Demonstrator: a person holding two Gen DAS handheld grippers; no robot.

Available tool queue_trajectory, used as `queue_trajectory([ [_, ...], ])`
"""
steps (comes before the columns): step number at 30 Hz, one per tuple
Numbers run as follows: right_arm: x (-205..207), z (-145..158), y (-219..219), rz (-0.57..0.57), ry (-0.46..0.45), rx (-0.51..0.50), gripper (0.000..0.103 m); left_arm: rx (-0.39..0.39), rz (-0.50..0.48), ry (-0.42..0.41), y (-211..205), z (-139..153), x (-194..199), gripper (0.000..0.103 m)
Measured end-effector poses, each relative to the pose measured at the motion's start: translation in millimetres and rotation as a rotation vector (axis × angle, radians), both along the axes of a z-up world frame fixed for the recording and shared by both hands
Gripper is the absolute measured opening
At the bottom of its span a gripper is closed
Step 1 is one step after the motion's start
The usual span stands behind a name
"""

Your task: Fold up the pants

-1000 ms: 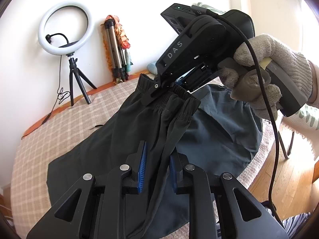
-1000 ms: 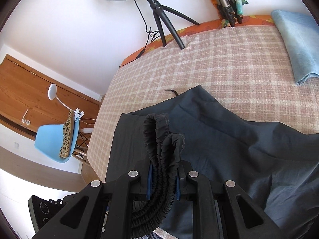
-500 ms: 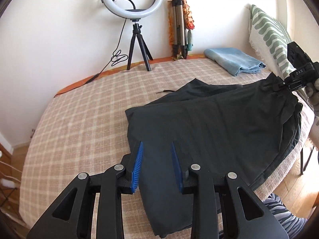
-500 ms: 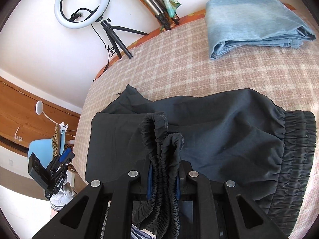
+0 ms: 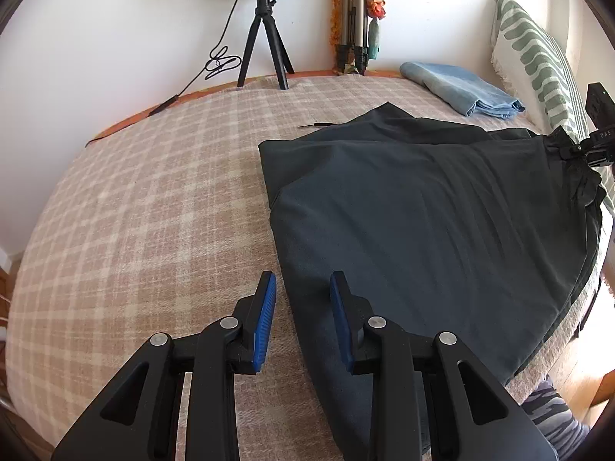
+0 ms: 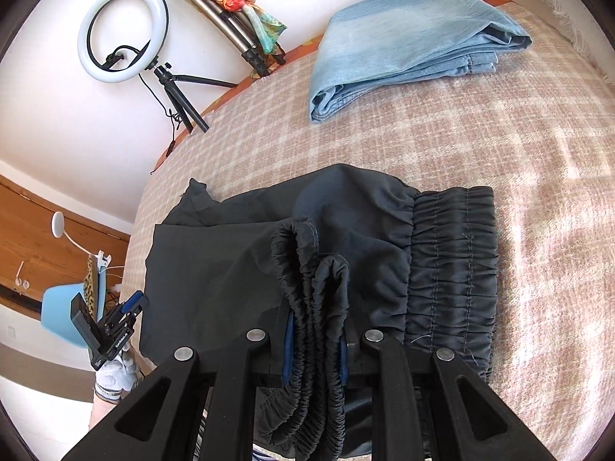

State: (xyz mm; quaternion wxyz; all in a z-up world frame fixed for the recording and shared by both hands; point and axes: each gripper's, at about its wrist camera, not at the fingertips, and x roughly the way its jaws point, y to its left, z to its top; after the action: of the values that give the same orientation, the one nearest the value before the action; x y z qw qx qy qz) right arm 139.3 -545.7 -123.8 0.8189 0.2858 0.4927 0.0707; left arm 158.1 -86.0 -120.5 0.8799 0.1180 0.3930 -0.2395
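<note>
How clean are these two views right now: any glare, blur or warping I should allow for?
Left wrist view: sharp; sunlight blows out the floor at far right; fisheye bends the bed edge. Right wrist view: sharp; sun patches wash out the blanket at right; the dark pants keep visible gathers; dark corners frame both views.

1. We count one pair of dark pants spread on one checked bedcover.
2. We see two grippers: the left gripper and the right gripper.
3. One folded blue cloth.
4. One ring light on its small tripod.
5. One folded tripod against the wall.
6. One green-patterned pillow.
7. One blue chair.
</note>
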Motion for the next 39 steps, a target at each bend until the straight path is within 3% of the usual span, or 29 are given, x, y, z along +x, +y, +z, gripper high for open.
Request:
queue_trajectory([
  [3,4,-2,-4,-0.004,-0.01,-0.012,0.018,0.008,-0.01,0.0,-6,-2,0,0.027],
  [4,5,-3,-4,0.0,-0.006,-0.025,0.021,0.011,-0.013,0.0,-9,-3,0,0.027],
  [6,6,-4,-5,-0.014,0.012,-0.066,0.037,0.02,-0.022,0.0,-13,-6,-2,0.027],
  [11,-14,12,-7,-0.066,-0.013,-0.136,0.044,0.038,-0.043,-0.009,-20,-10,-4,0.027],
  [16,-46,28,15,-0.053,-0.044,-0.175,0.044,0.021,-0.041,-0.011,-19,-12,-2,0.027],
  [23,-61,6,31,-0.068,0.038,-0.235,0.044,-0.01,-0.024,-0.011,-11,-10,-4,0.027],
  [29,-56,-2,48,-0.02,0.053,-0.385,0.029,-0.052,0.021,0.0,8,-2,-5,0.033],
  [34,-55,-8,61,0.033,0.079,-0.521,0.028,-0.072,0.054,0.018,24,-1,-5,0.034],
  [39,-57,-7,62,0.03,0.096,-0.56,0.028,-0.103,0.042,0.059,31,-4,-9,0.034],
])
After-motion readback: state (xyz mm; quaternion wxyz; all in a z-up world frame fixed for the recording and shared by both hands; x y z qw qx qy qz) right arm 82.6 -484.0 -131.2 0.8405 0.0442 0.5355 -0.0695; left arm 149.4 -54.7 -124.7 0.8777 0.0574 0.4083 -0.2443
